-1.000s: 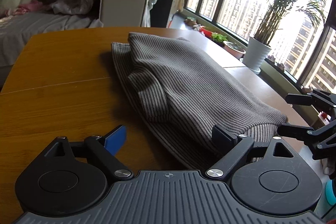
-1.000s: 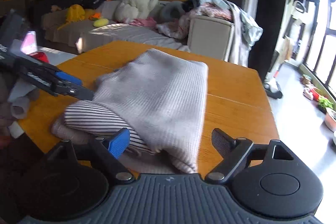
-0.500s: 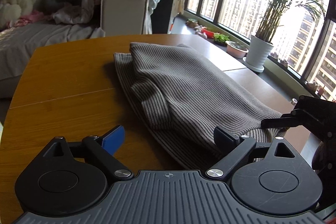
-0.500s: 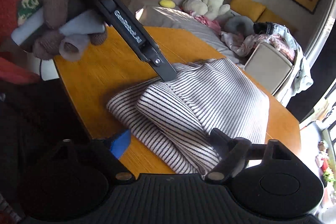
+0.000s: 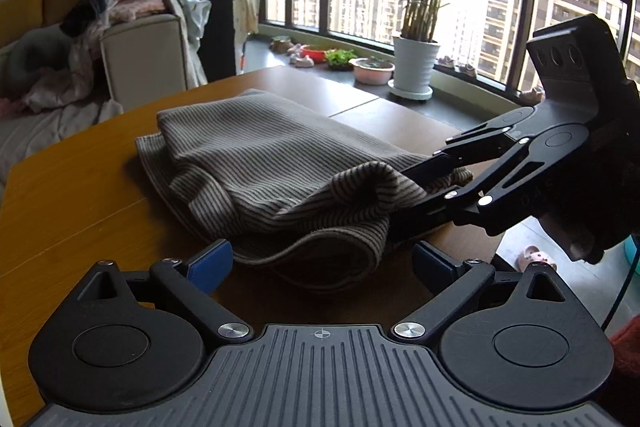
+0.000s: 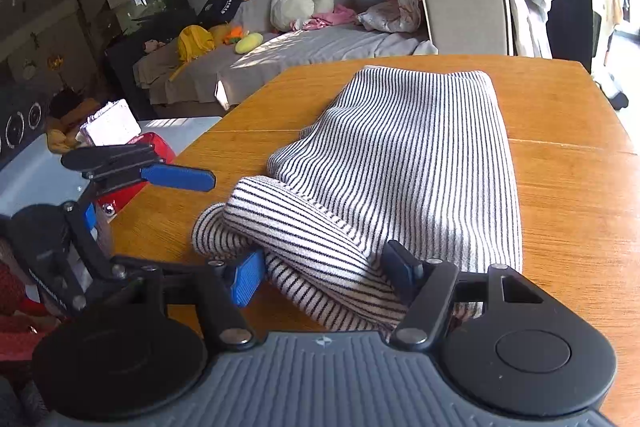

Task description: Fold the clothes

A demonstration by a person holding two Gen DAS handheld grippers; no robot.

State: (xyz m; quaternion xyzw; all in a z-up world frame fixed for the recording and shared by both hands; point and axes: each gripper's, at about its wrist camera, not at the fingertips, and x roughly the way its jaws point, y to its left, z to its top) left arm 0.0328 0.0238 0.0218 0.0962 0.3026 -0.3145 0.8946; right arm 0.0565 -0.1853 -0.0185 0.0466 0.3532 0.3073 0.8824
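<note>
Left wrist view: our left gripper (image 5: 322, 261) has its fingers spread wide, and they have just been opening further; nothing is pinched between them. The striped sweater (image 5: 256, 151) lies folded on the wooden table (image 5: 72, 211), starting just ahead of the fingertips, its near hem sagging across the gap between them without touching the blue pads (image 5: 212, 263). Ahead and to the right of our fingers, the right gripper (image 5: 416, 187) reaches in from the side, its tips buried in a raised fold of the knit. Beyond it, a potted plant (image 5: 414, 67) stands by the window.

Right wrist view: our right gripper (image 6: 320, 273) has its fingers partly apart and they have just been closing; a rolled striped fold fills the space between them, both pads against it. The rest of the sweater stretches away ahead of the fingers. To the left of them, the left gripper (image 6: 192, 219) stands open. A sofa (image 6: 320, 43) lies far ahead.
</note>
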